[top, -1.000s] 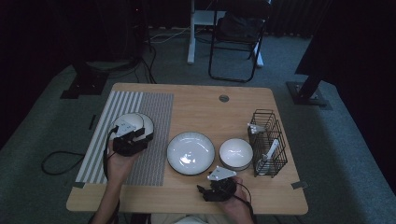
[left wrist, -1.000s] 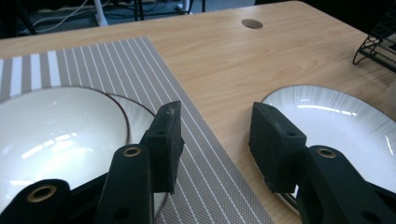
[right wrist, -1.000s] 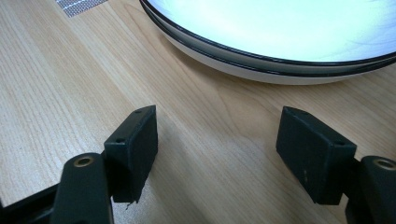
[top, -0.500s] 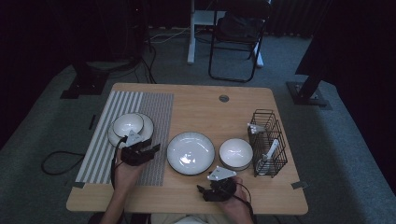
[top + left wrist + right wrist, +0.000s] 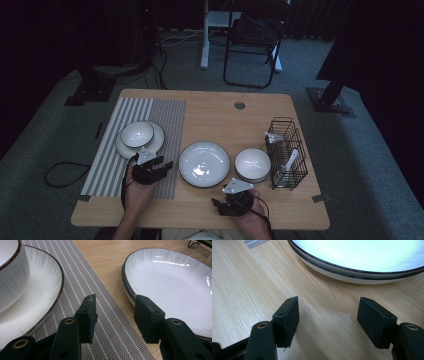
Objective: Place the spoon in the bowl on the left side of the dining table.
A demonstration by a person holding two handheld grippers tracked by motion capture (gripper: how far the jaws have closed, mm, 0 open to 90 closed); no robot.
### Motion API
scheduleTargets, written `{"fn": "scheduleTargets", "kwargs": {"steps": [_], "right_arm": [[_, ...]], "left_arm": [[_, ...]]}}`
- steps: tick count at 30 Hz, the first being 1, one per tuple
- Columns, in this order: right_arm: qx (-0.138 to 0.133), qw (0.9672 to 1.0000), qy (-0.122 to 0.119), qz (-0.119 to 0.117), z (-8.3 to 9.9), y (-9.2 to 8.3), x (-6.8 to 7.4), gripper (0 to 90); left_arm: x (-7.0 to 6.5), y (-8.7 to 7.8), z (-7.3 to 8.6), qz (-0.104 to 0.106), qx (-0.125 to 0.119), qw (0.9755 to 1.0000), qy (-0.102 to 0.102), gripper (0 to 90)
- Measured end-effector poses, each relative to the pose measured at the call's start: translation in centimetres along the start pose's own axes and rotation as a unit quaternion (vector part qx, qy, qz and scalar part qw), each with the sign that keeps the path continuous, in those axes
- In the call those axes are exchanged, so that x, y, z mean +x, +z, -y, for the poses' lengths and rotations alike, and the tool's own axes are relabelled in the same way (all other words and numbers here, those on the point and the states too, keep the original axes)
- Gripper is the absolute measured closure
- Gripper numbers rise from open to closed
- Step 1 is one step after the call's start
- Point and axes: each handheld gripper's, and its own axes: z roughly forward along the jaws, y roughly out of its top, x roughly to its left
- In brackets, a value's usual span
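Up close, the left hand-held gripper point(image 5: 113, 315) gapes empty between bowl-bearing plate point(image 5: 37, 297) and large plate point(image 5: 172, 285).

I'd call this a dim recording room or lab dressed as a dining spot: a light wooden table point(image 5: 210, 112) stands on grey carpet point(image 5: 365, 150) among dark curtains, with a folding chair point(image 5: 252, 42) behind it, stand bases point(image 5: 330, 100) and cables point(image 5: 60, 172) on the floor, and white dishes point(image 5: 204, 163) on a striped mat point(image 5: 117, 150) before me
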Motion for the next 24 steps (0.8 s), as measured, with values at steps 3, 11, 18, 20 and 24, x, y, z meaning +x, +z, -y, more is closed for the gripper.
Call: {"fn": "scheduleTargets", "kwargs": {"steps": [3,11,18,20,24], "right_arm": [[0.000,1.0000,0.000,-0.002,0.0,-0.1,0.0,33.8],[-0.010,0.9999,-0.007,0.003,-0.4,-1.1,0.2,34.6],[-0.022,0.9996,-0.017,0.007,-1.2,-2.5,0.3,35.1],[-0.026,0.9994,-0.021,0.005,-1.5,-2.9,0.4,35.1],[-0.034,0.9990,-0.028,0.003,-2.1,-3.6,0.6,35.1]], "left_arm": [[-0.1,0.1,0.4,0.000,0.003,1.0000,-0.002,54.0],[-0.2,0.8,1.2,0.003,0.020,0.9998,0.000,53.9],[-0.2,0.9,1.4,0.000,0.022,0.9998,0.000,53.4],[-0.2,1.0,1.5,0.000,0.021,0.9998,0.000,53.4],[-0.2,1.1,1.5,0.000,0.025,0.9997,0.004,53.1]]}}
